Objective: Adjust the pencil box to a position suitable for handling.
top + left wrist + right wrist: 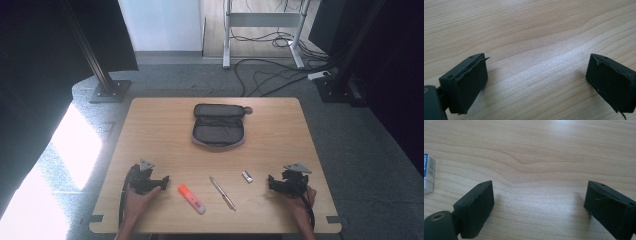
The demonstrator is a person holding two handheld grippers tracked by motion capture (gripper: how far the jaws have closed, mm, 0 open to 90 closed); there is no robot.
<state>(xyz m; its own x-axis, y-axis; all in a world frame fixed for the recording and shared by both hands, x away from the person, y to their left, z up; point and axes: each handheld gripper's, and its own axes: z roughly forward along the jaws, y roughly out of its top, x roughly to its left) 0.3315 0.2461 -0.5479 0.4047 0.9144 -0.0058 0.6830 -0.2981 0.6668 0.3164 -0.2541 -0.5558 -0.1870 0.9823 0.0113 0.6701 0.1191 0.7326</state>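
A grey pencil case (218, 125) lies unzipped and open at the far middle of the wooden table (150, 120). Near the front edge lie an orange highlighter (191, 198), a silver pen (222, 192) and a small white eraser (247, 176), which also shows at the left edge of the right gripper view as the eraser (428, 173). My left gripper (162, 181) rests on the table at the front left, open, with bare wood between its jaws (536, 80). My right gripper (272, 182) rests at the front right, also open over bare wood (539, 202).
The table stands on grey carpet. Black stand bases (111, 90) sit beyond its far corners, and cables (270, 75) trail on the floor behind. A white desk frame (262, 30) stands farther back.
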